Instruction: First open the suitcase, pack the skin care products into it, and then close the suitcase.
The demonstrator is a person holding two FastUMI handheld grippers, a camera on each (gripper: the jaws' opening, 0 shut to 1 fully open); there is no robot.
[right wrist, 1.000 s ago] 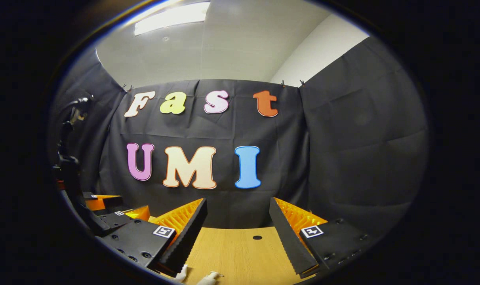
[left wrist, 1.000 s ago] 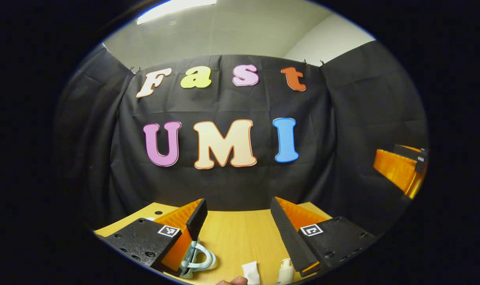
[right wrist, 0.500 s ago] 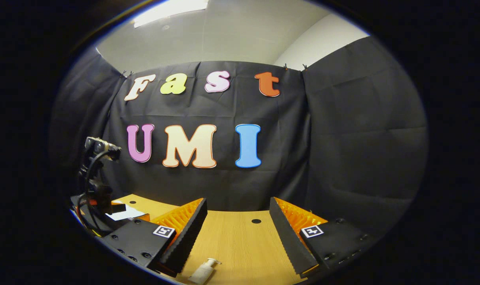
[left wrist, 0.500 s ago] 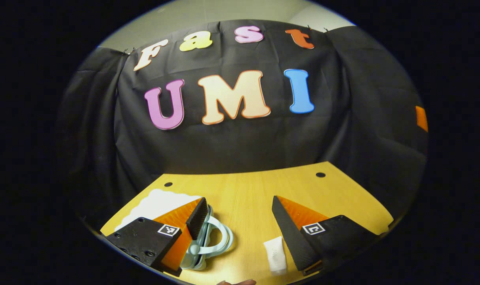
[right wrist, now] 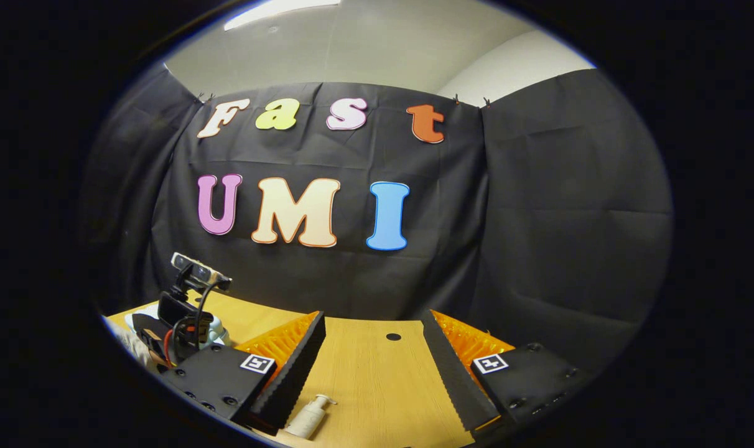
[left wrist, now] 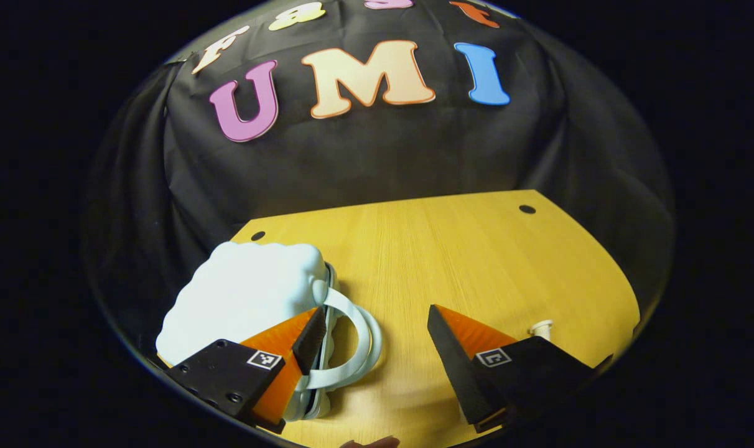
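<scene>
- Lying shut on the table [left wrist: 476, 249], the pale suitcase [left wrist: 246, 292] sits by the spread left gripper [left wrist: 377, 348]'s left finger.
- The right gripper [right wrist: 374, 367], spread, has a pump bottle [right wrist: 307, 418] beside its left finger.

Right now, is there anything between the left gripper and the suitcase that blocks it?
Nothing visible blocks it. The left gripper is open, and its left finger already sits at the pale blue suitcase, over the handle. The suitcase looks closed.

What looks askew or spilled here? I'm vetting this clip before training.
Nothing spilled or damaged. The pump bottle lies on its side on the table instead of upright. The pale blue suitcase is shut, with the open left gripper at its handle.
</scene>
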